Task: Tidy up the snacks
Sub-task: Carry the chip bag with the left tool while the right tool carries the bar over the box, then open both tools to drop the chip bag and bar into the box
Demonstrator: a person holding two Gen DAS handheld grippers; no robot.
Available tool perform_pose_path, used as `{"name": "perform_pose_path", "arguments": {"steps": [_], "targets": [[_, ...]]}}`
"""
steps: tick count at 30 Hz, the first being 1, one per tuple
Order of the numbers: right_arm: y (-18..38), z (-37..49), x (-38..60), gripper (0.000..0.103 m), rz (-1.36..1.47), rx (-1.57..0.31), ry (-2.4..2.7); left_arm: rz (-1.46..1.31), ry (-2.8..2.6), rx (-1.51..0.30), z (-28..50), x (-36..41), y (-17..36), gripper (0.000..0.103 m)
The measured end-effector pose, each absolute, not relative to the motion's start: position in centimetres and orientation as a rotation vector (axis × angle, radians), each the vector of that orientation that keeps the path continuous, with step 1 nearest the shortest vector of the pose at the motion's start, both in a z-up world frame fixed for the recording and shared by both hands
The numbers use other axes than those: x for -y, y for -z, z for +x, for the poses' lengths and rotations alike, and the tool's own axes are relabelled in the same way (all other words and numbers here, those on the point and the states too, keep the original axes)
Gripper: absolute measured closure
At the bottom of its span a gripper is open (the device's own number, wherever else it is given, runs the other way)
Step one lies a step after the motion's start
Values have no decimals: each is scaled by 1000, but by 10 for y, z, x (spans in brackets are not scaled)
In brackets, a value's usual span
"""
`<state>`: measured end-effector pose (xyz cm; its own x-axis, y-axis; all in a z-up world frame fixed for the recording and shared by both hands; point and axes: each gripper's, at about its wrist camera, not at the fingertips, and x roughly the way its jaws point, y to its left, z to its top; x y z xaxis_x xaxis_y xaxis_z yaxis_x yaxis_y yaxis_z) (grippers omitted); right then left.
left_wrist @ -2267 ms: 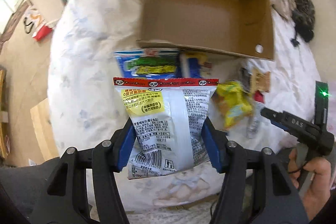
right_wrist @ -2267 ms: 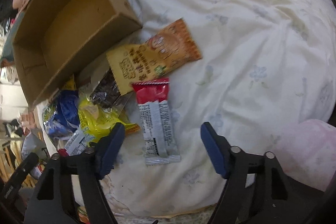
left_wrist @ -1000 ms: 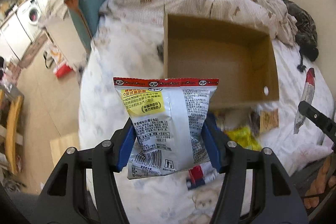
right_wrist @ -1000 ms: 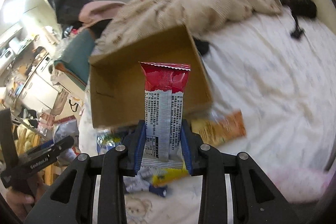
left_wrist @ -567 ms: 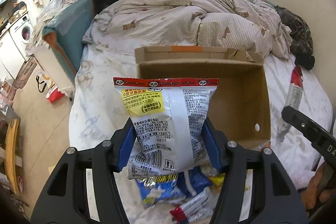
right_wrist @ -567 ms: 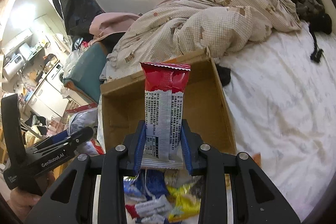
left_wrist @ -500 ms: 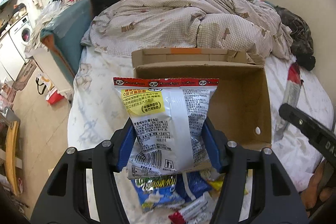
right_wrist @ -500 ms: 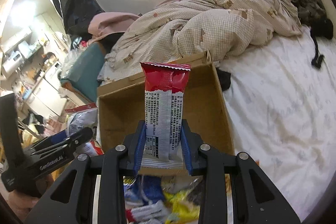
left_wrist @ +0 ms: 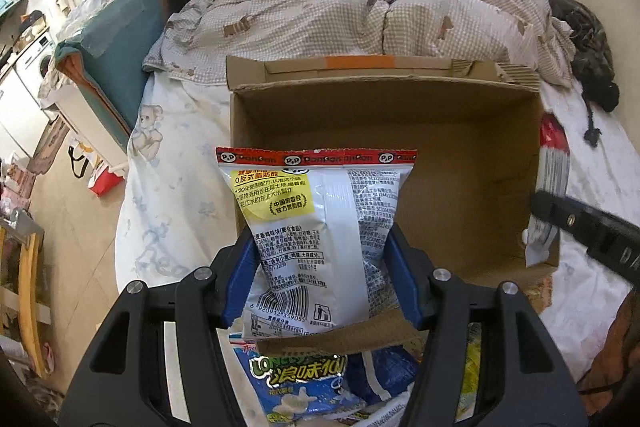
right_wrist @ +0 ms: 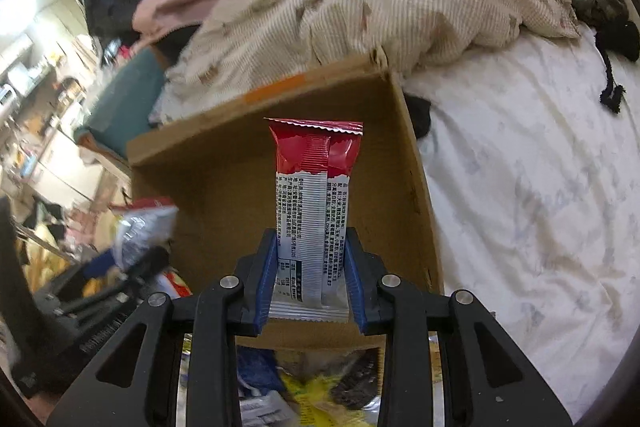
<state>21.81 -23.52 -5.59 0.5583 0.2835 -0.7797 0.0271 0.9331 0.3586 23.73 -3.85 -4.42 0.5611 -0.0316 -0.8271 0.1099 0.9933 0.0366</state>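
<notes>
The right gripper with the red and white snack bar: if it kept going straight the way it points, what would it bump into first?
Most likely the inside of the cardboard box. The right gripper, shut on the snack bar, points down into the open box, which looks empty there; depth is hard to judge.

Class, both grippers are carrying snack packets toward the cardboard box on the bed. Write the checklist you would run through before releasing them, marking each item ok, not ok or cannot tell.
1. Left gripper clamps the silver chip bag: ok.
2. Right gripper clamps the red-topped snack bar: ok.
3. Cardboard box open on top, floor bare: ok.
4. Chip bag past the box's near wall: cannot tell.
5. Snack bar over the box opening: cannot tell.
6. Loose packets in front of the box waiting: not ok, unsorted.
</notes>
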Motion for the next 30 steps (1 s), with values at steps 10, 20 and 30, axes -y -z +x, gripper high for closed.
{"name": "perform_pose_path", "arguments": {"steps": [10,20,30], "targets": [[82,227,223,70,307,-1080,-151,63,51,-991,242,33,54,45],[89,225,224,69,340,-1093,-136,92,91,-963,236,41,50,31],[83,222,228,67,388,-1057,-135,88,126,-937,231,45,45,16]]}}
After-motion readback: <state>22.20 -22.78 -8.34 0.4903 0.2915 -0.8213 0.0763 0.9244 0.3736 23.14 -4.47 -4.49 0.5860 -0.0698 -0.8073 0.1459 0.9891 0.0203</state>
